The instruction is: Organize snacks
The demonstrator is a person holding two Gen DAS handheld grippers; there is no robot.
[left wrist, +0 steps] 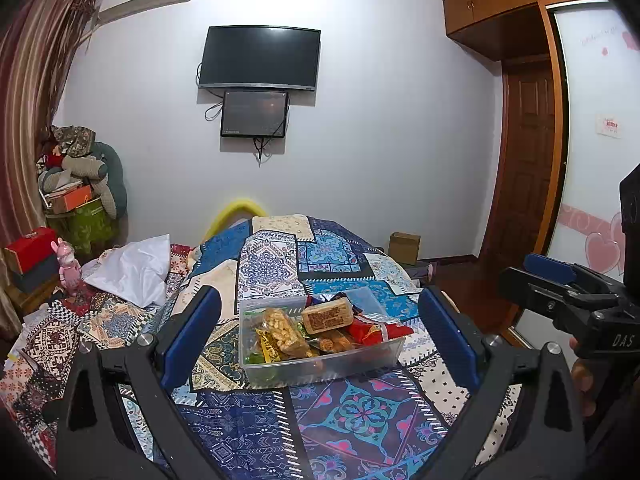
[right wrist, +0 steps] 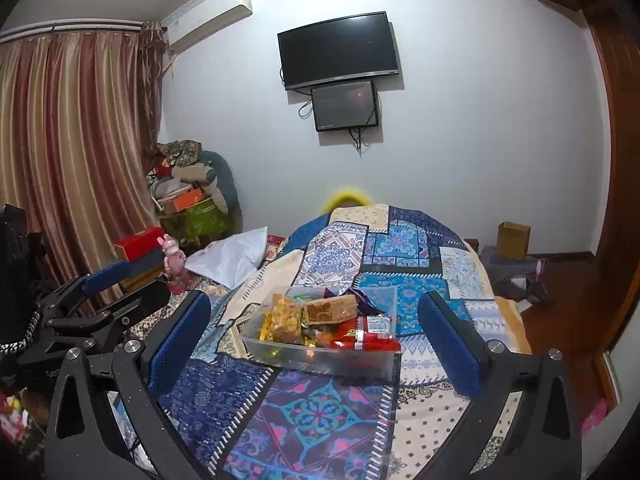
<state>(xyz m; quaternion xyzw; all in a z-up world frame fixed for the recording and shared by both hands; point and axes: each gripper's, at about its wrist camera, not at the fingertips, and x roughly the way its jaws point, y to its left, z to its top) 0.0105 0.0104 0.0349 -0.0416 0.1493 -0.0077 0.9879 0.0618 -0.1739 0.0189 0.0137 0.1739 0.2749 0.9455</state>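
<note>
- Patchwork bedspread point(left wrist: 360, 412) fills my view, and everything sits on it.
- Clear plastic bin point(left wrist: 320, 364), piled with wrapped snacks, lies straight ahead of both tongs, long axis crosswise.
- Left gripper point(left wrist: 320, 336) gapes wide, holding nothing, and looks to me the nearer.
- Right gripper point(right wrist: 316, 340) is equally wide and empty.
- Brown snack bar point(left wrist: 327, 315) tops the heap.

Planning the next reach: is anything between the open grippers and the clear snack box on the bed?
Nothing visible. Only bare patterned bedspread lies between the left gripper and the clear plastic box, and likewise in front of the right gripper. Both grippers are open and hold nothing.
</note>
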